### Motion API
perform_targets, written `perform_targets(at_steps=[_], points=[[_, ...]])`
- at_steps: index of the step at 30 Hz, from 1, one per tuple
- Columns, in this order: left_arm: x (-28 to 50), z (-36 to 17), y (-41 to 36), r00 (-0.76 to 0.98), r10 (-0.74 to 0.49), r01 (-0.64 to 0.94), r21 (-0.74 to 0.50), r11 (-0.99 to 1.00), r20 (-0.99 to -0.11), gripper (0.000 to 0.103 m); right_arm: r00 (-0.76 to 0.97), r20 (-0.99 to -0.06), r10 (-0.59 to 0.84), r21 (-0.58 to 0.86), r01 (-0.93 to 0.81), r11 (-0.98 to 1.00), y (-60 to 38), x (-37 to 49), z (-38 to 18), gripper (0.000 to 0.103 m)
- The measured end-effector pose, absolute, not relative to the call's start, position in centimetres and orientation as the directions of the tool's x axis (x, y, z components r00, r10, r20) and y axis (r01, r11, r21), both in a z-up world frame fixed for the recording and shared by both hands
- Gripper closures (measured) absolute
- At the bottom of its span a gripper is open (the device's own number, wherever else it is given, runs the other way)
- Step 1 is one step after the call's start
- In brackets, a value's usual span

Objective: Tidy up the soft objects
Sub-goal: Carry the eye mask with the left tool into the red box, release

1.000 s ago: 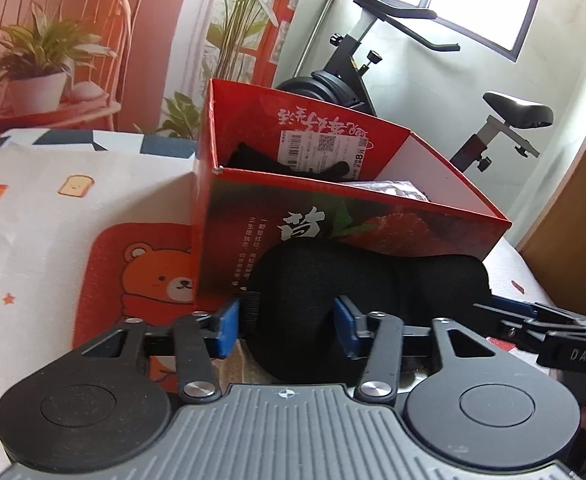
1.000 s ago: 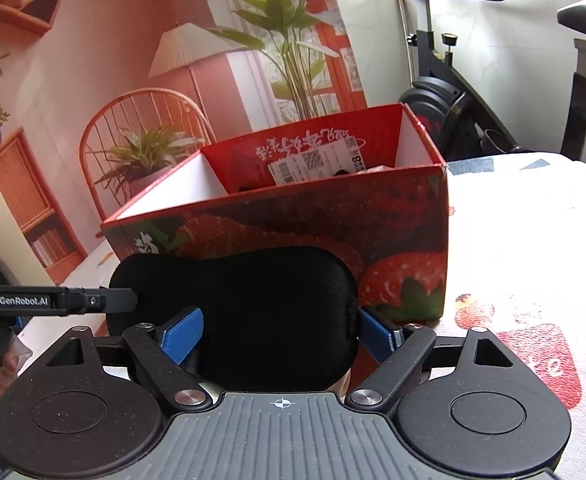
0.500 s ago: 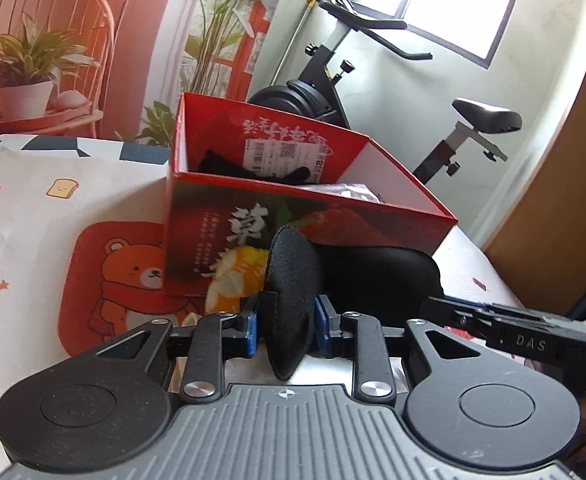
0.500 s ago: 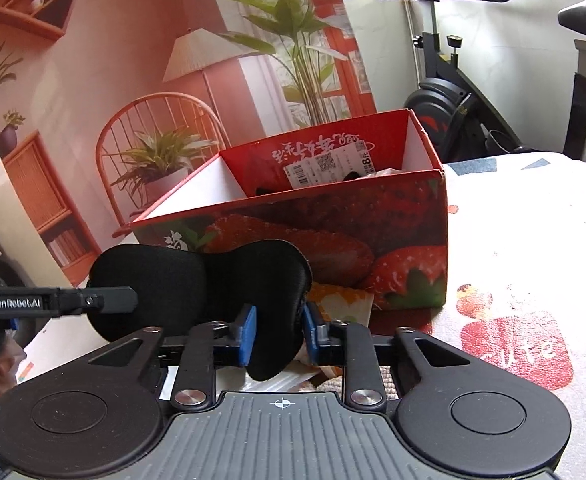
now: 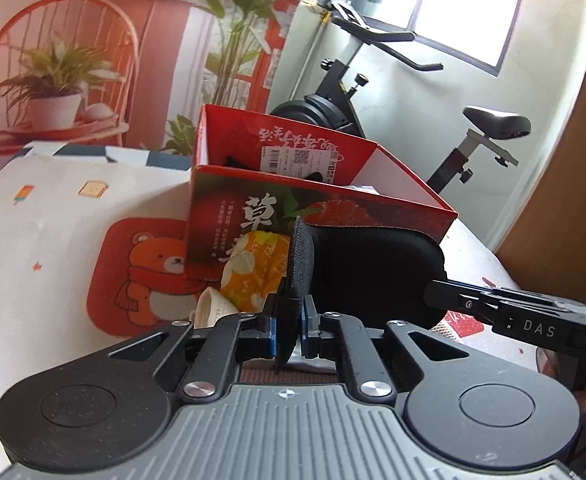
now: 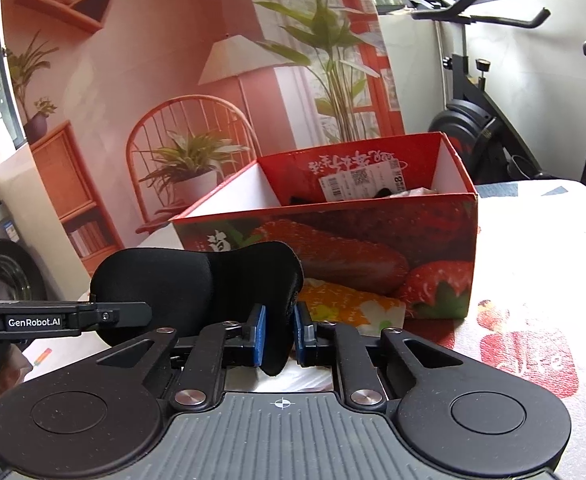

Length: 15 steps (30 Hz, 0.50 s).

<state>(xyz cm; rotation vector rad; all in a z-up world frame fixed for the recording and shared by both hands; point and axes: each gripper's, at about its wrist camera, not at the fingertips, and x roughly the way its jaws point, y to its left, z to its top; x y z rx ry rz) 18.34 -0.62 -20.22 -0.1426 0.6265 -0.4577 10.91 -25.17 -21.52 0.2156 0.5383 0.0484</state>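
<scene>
A black padded eye mask (image 5: 369,268) hangs between both grippers above the table, in front of a red strawberry-print box (image 5: 317,208). My left gripper (image 5: 289,322) is shut on the mask's left end. My right gripper (image 6: 279,334) is shut on the mask's (image 6: 197,284) right end. The box (image 6: 333,240) is open at the top, with dark items and a white packet partly visible inside. A yellow flower-print pack (image 5: 253,268) lies at the foot of the box, also in the right wrist view (image 6: 349,308).
The table wears a white cloth with a bear print (image 5: 145,272) and strawberry prints (image 6: 529,356). An exercise bike (image 5: 373,92) stands behind the table. A room-scene backdrop (image 6: 173,80) hangs behind the box.
Both grippers have closed from open onto the ends of the eye mask, squeezing it edge-on. The mask is lifted a little, and the yellow pack under it now shows.
</scene>
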Motion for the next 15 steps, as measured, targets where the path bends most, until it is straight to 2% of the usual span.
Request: perform_targets(at_steps=[8,15], points=[[18.0,-19.1,-0.6,0.746,-0.424,0.349,-0.24,0.906,-0.513,0.093,0.879,-0.466,0.097,0.216,0.006,0.976,-24.8,9.7,-20.8,0.09],[18.2,-15.8,-0.9,0.79,-0.434,0.384,-0.202,0.901,-0.433,0.093,0.919,-0.387,0.078,0.196,0.0,0.981,-25.2,9.1,-18.0,0.09]])
